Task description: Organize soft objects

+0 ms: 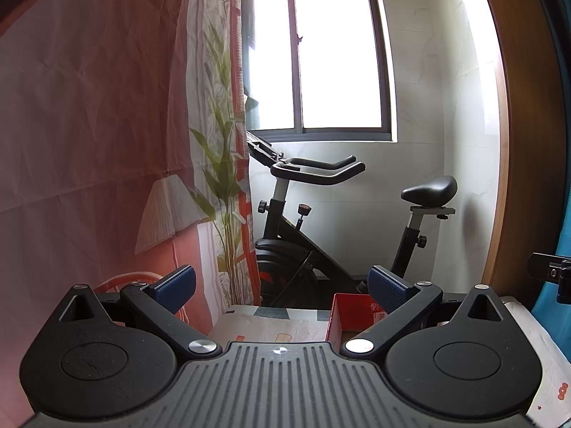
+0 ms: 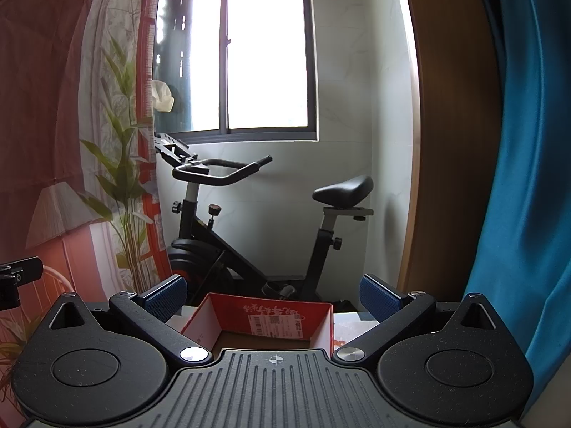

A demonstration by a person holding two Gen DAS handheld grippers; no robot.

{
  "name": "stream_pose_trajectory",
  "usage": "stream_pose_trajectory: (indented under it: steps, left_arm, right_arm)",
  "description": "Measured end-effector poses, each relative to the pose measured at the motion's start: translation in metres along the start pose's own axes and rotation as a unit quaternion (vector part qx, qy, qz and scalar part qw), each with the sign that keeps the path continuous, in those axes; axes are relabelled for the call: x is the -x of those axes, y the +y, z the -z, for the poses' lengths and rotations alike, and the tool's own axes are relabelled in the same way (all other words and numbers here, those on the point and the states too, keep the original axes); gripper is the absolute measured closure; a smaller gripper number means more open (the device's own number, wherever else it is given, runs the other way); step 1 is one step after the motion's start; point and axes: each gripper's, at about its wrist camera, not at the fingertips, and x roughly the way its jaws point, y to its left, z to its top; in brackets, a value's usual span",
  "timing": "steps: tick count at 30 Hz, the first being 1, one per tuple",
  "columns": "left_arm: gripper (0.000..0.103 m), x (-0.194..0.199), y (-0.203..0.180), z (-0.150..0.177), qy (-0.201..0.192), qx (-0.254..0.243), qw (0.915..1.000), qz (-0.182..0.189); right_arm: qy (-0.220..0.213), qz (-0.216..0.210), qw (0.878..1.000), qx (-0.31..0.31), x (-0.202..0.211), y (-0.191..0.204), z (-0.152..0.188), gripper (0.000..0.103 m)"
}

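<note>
Beside a sunlit window, an open red cardboard box (image 2: 260,321) awaits soft items; left gripper (image 1: 282,290) and right gripper (image 2: 273,297) hover level, jaws wide apart, empty.

Two side-by-side wrist views, slightly downward, sharing exercise bike (image 1: 303,221), window (image 2: 264,53), red box (image 2: 264,315) nearby.

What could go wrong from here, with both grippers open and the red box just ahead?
1. No soft object is in either view, so sorting may start blind.
2. The right gripper sits just behind the red box; moving forward, its fingers could strike the wall.
3. The left gripper has the box off-centre.
</note>
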Motion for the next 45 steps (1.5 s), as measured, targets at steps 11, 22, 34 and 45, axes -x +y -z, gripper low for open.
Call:
stream_pose_trajectory:
  steps: [11, 22, 34, 45]
  left_arm:
    - [0.000, 0.0008, 0.0011, 0.0012, 0.000, 0.001, 1.0000, 0.000]
    - [0.000, -0.0012, 0.0025, 0.0012, 0.004, 0.003, 1.0000, 0.000]
    - [0.000, -0.0028, 0.0016, 0.0020, 0.007, 0.002, 1.0000, 0.001]
    - [0.000, -0.0053, -0.0003, 0.0029, 0.009, 0.001, 1.0000, 0.002]
  right_arm:
    - [0.000, 0.000, 1.000, 0.000, -0.0001, 0.0002, 0.0005, 0.000]
    - [-0.001, 0.000, 1.000, 0.000, -0.0002, 0.0005, 0.0006, 0.000]
    - [0.000, 0.000, 1.000, 0.000, 0.0008, 0.0007, 0.0001, 0.000]
    - [0.000, 0.000, 1.000, 0.000, 0.0004, 0.0010, -0.0001, 0.000]
